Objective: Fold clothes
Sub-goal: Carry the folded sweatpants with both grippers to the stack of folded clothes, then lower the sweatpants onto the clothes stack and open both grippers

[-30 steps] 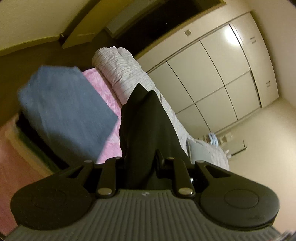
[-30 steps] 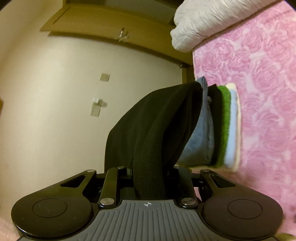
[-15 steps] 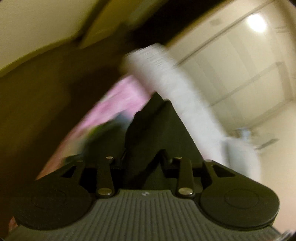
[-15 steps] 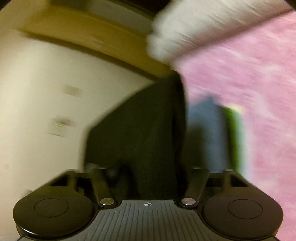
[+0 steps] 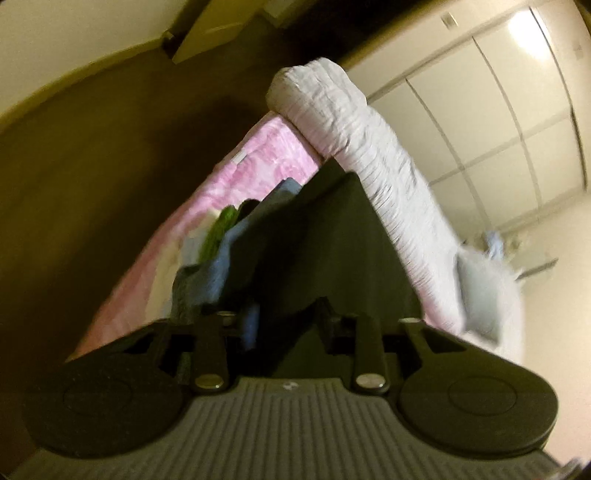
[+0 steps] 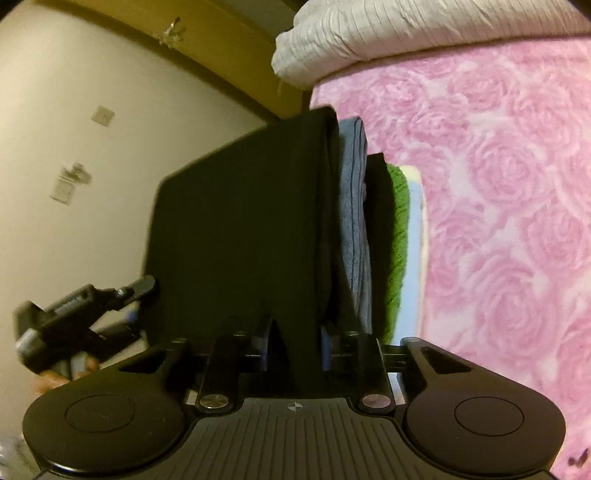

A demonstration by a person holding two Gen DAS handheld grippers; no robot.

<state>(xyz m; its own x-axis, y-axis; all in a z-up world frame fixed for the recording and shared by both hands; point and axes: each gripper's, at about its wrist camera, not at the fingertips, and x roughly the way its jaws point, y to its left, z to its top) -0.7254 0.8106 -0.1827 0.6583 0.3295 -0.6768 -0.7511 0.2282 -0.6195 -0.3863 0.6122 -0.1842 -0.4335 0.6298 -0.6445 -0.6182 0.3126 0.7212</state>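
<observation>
A folded black garment (image 6: pixel 236 229) is held at one edge by both grippers and lies flat against the top of a stack of folded clothes. The stack shows a blue garment (image 6: pixel 354 206), a black layer, a green knit (image 6: pixel 397 229) and pale layers beneath. My right gripper (image 6: pixel 295 338) is shut on the black garment's edge. My left gripper (image 5: pixel 284 325) is shut on the black garment (image 5: pixel 332 251) too, with the blue garment (image 5: pixel 218 266) and green knit (image 5: pixel 221 229) just left of it. The left gripper (image 6: pixel 142 291) also appears at the right wrist view's left side.
The stack rests on a pink rose-patterned bed cover (image 6: pixel 498 184) (image 5: pixel 266 166). A rolled white striped duvet (image 5: pixel 369 147) (image 6: pixel 406 33) lies along the bed's far side. Dark floor (image 5: pixel 92 166) borders the bed. White wardrobe doors (image 5: pixel 480 110) stand behind.
Both grippers swung with the black garment toward the stack. It hung bunched a second ago; now it lies spread flat against the blue garment.
</observation>
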